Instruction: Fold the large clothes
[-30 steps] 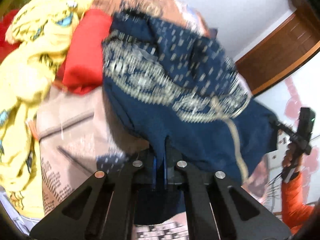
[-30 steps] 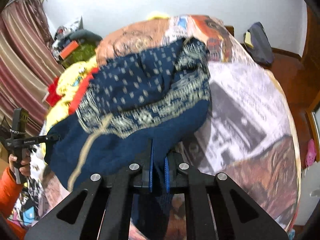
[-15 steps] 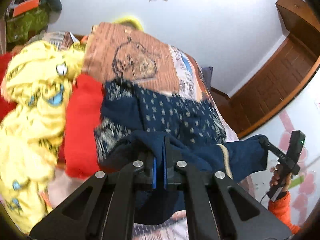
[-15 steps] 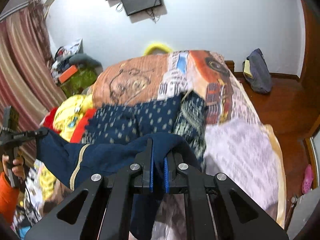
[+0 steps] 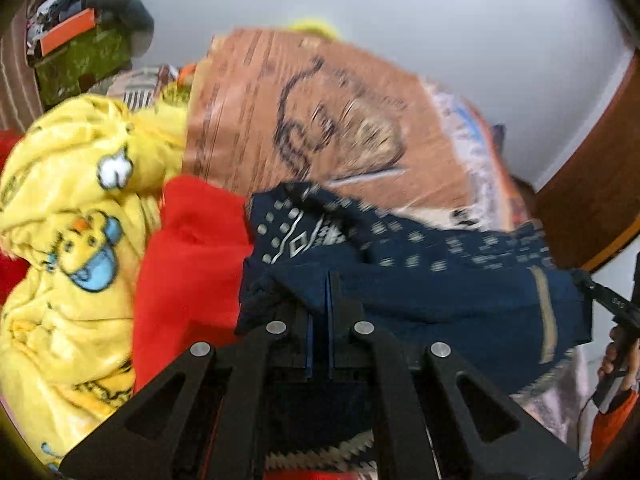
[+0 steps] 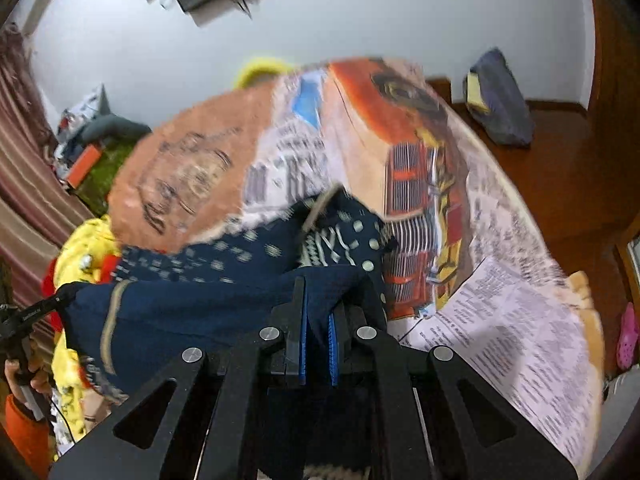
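A: Covering nearly everything is the bed [image 6: 520, 320], its printed bedspread [image 5: 320, 120] running from the wall to the near edge; where does the garment sit on it?

B: The navy patterned garment [image 5: 420, 276] lies partly on the bedspread toward the left half, its near hem lifted and stretched between the two tools; the far part looks bunched and blurred

A: And the tools?

B: The left gripper [image 5: 319, 312] has its jaws nearly together, pinching one corner of the navy cloth; the right gripper [image 6: 316, 320] is clamped the same way on the other corner

A: How far along, then?

B: Early, I judge; the hem is raised as if for a first fold, yet no flat, squared fold shows; laying, smoothing and further folds remain

A: Room to work?

B: Tight on the left, where the red garment [image 5: 192, 260] touches the navy one, with the yellow printed blanket [image 5: 72, 240] heaped beyond it; the right half of the bedspread is bare up to the bed's edge, so that side offers the open space; past it lies the wooden floor [image 6: 560, 168]
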Tool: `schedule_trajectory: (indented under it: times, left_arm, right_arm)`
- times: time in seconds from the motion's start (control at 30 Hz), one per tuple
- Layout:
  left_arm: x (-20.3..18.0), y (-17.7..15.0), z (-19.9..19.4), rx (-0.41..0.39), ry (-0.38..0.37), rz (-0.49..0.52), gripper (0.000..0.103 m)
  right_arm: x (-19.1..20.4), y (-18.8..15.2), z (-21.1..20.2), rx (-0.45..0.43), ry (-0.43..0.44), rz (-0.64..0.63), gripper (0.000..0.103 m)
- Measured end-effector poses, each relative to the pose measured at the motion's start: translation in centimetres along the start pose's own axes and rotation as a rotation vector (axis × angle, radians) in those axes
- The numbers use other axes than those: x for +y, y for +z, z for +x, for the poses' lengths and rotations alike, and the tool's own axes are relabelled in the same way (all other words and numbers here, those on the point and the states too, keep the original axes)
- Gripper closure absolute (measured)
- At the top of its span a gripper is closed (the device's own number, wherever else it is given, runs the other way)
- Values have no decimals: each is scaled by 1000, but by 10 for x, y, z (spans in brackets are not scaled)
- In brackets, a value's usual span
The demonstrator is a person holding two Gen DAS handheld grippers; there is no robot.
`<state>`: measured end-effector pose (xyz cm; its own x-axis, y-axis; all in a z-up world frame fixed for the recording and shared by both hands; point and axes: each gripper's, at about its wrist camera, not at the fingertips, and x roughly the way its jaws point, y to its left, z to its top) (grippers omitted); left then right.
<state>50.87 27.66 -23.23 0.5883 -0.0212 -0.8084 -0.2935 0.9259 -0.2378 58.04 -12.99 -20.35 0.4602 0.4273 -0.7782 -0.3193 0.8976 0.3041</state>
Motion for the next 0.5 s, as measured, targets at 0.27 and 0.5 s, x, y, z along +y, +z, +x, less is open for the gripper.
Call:
schedule_trajectory:
  times: [0.27, 0.5]
  left_arm:
    - [-5, -21, 44, 66, 37, 135, 95]
    - [-22, -33, 18, 89, 113, 277, 56]
  right_arm:
    - [-3, -15, 6, 4, 19, -109, 92]
    - [-4, -21, -15, 16, -43, -118, 71]
